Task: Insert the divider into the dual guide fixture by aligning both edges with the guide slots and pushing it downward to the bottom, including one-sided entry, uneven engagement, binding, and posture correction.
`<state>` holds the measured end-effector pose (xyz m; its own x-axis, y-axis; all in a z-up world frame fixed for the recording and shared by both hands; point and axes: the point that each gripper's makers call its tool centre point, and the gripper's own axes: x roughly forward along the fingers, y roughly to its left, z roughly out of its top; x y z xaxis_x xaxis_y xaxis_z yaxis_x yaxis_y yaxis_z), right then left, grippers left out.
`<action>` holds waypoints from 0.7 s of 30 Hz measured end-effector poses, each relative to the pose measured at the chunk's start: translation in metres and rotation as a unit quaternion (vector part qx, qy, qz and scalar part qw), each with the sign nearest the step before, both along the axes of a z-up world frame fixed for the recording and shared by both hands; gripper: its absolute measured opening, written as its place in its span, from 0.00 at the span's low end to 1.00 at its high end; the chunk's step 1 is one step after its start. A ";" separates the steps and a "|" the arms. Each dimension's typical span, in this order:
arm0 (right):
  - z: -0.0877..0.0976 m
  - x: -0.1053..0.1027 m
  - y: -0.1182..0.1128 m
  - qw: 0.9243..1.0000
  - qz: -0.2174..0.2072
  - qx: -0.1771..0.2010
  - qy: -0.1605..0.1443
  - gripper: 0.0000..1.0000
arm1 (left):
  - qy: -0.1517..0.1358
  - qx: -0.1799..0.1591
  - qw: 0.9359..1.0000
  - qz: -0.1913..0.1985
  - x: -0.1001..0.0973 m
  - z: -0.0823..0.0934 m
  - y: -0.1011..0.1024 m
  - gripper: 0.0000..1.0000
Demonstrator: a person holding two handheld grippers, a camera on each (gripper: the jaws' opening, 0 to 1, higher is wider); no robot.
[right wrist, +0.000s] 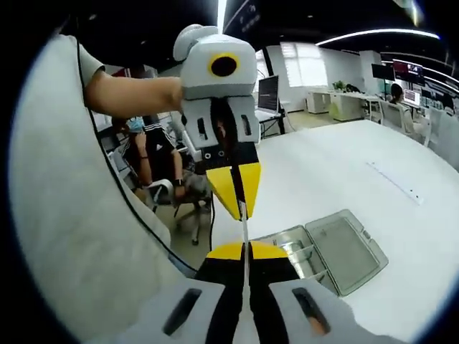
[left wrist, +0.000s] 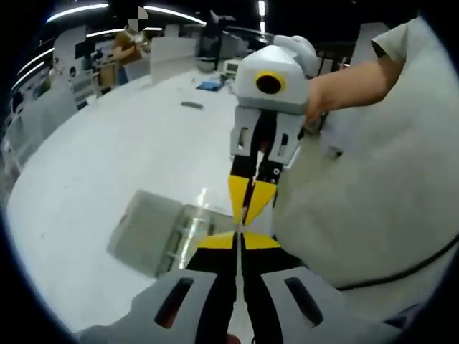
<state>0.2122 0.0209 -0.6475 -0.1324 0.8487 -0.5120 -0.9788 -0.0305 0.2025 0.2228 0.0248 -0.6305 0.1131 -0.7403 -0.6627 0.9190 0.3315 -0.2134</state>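
A thin clear divider (right wrist: 245, 231) hangs edge-on in the air above the white table (left wrist: 107, 165), held from both ends. My left gripper (left wrist: 239, 241) is shut on one end, and it also appears in the right gripper view (right wrist: 240, 204). My right gripper (right wrist: 245, 251) is shut on the other end and faces the left one tip to tip (left wrist: 251, 208). Below them on the table lies the clear fixture box (left wrist: 161, 233) with its lid folded open (right wrist: 330, 247). The divider stands apart from it.
The person's white shirt (left wrist: 373, 179) is close behind the grippers. A seated person (right wrist: 154, 168) is past the table edge. A dark small item (left wrist: 192, 105), a blue item (left wrist: 210, 84) and a long strip (right wrist: 394, 183) lie farther off on the table.
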 end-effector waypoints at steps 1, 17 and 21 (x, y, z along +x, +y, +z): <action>-0.001 0.000 0.000 1.000 0.000 0.000 0.002 0.00 | 0.009 0.001 1.000 0.004 0.000 -0.001 0.000 0.00; -0.003 -0.007 0.000 0.999 -0.007 0.007 0.040 0.00 | 0.022 0.048 0.998 -0.016 -0.003 -0.002 -0.001 0.00; -0.004 -0.008 0.000 0.999 -0.006 0.006 0.041 0.00 | 0.019 0.051 0.998 -0.020 -0.003 -0.002 -0.002 0.01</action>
<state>0.2043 0.0213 -0.6514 -0.1633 0.8569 -0.4890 -0.9591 -0.0218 0.2822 0.2199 0.0230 -0.6325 0.0569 -0.6729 -0.7376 0.9239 0.3154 -0.2165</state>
